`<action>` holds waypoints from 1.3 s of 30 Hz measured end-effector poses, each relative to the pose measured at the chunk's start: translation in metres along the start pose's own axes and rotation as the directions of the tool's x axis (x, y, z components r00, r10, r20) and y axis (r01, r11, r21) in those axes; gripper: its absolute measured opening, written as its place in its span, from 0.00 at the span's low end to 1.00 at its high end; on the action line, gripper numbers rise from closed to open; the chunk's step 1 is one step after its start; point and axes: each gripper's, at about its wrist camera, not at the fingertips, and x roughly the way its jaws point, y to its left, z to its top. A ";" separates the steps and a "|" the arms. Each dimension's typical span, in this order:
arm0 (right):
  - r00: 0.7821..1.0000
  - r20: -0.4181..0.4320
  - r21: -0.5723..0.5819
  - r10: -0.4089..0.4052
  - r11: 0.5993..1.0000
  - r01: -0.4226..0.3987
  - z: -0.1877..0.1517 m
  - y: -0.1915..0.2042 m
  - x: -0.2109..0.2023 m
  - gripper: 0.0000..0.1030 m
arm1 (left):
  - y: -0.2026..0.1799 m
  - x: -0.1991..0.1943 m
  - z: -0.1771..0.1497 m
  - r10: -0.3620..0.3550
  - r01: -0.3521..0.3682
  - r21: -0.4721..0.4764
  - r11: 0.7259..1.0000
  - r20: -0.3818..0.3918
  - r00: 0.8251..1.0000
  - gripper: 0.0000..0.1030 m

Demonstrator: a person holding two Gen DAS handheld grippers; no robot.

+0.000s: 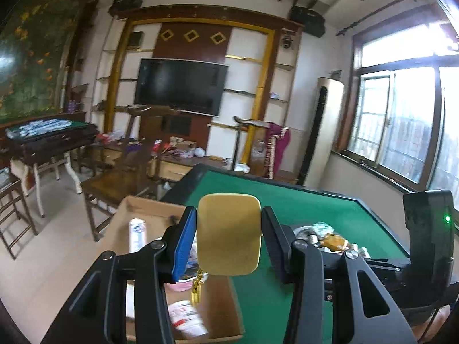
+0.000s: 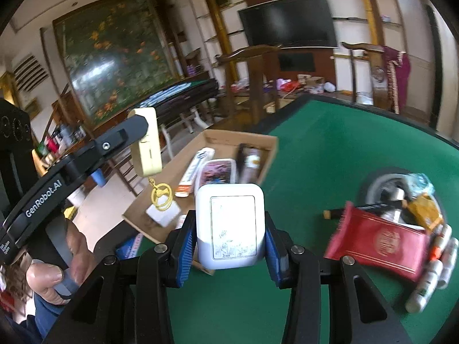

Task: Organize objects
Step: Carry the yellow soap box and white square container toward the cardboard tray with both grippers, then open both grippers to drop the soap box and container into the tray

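Two grippers are each closed on something above the green counter [image 2: 330, 149]; the left gripper [image 1: 228, 233] has its fingers [image 1: 183, 243] pinching a flat yellow case [image 1: 229, 233] by its sides, held up over the near edge of the cardboard box [image 2: 218, 139], and a gold keyring [image 2: 162, 196] dangles below the case; the right gripper [image 2: 229, 229] has its blue-padded fingers [image 2: 183, 253] pressed against both sides of a white rounded box [image 2: 229, 229] with a line drawing on its face, held upright over the counter just beside the cardboard box; inside the cardboard box lie a white tube [image 2: 193, 169], a printed tin [image 2: 218, 170] and a dark bottle [image 2: 249, 162]; to the right on the counter, a red packet [image 2: 378, 240] lies beside a heap of small bottles [image 2: 433, 269] and wrappers around a round dish [image 2: 381, 183].
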 end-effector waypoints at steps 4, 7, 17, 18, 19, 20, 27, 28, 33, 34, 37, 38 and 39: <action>0.999 -0.043 -0.019 0.029 0.999 -0.030 -0.001 0.016 0.026 0.45 | 0.024 0.000 -0.010 0.034 -0.035 -0.022 0.999 -0.039 0.999 0.44; 0.995 -0.087 -0.027 0.041 0.999 -0.044 -0.006 0.023 0.050 0.45 | 0.036 0.005 -0.019 0.049 -0.052 -0.037 0.998 -0.083 0.995 0.44; 0.985 -0.168 -0.053 0.025 0.998 -0.035 -0.018 0.033 0.095 0.46 | 0.061 0.029 -0.044 0.054 -0.070 -0.084 0.994 -0.183 0.982 0.44; 0.985 -0.174 -0.057 0.022 0.998 -0.032 -0.019 0.033 0.098 0.46 | 0.063 0.030 -0.046 0.057 -0.074 -0.087 0.993 -0.188 0.981 0.44; 0.984 -0.179 -0.057 0.018 0.998 -0.029 -0.020 0.032 0.101 0.46 | 0.065 0.032 -0.048 0.058 -0.077 -0.090 0.993 -0.193 0.979 0.44; 0.983 -0.184 -0.058 0.016 0.998 -0.027 -0.021 0.031 0.103 0.46 | 0.066 0.034 -0.049 0.056 -0.075 -0.092 0.993 -0.200 0.978 0.44; 0.977 -0.211 -0.060 -0.002 0.998 -0.011 -0.017 0.031 0.122 0.46 | 0.075 0.048 -0.056 0.053 -0.082 -0.112 0.990 -0.243 0.969 0.44; 0.977 -0.214 -0.060 -0.004 0.998 -0.009 -0.017 0.032 0.125 0.46 | 0.076 0.050 -0.056 0.052 -0.083 -0.116 0.990 -0.250 0.967 0.44; 0.977 -0.214 -0.057 -0.013 0.998 0.001 -0.013 0.031 0.134 0.46 | 0.083 0.063 -0.062 0.049 -0.093 -0.141 0.986 -0.290 0.956 0.44; 0.977 -0.214 -0.057 -0.015 0.998 0.003 -0.011 0.031 0.136 0.46 | 0.084 0.064 -0.064 0.050 -0.096 -0.144 0.985 -0.295 0.954 0.44; 0.976 -0.216 -0.055 -0.026 0.998 0.015 -0.006 0.029 0.142 0.46 | 0.090 0.069 -0.068 0.043 -0.099 -0.169 0.981 -0.309 0.950 0.44; 0.976 -0.216 -0.054 -0.029 0.998 0.018 -0.006 0.029 0.143 0.46 | 0.091 0.069 -0.068 0.038 -0.097 -0.177 0.980 -0.310 0.950 0.44; 0.976 -0.217 -0.054 -0.030 0.998 0.019 -0.005 0.029 0.144 0.46 | 0.092 0.070 -0.069 0.035 -0.096 -0.181 0.979 -0.312 0.949 0.44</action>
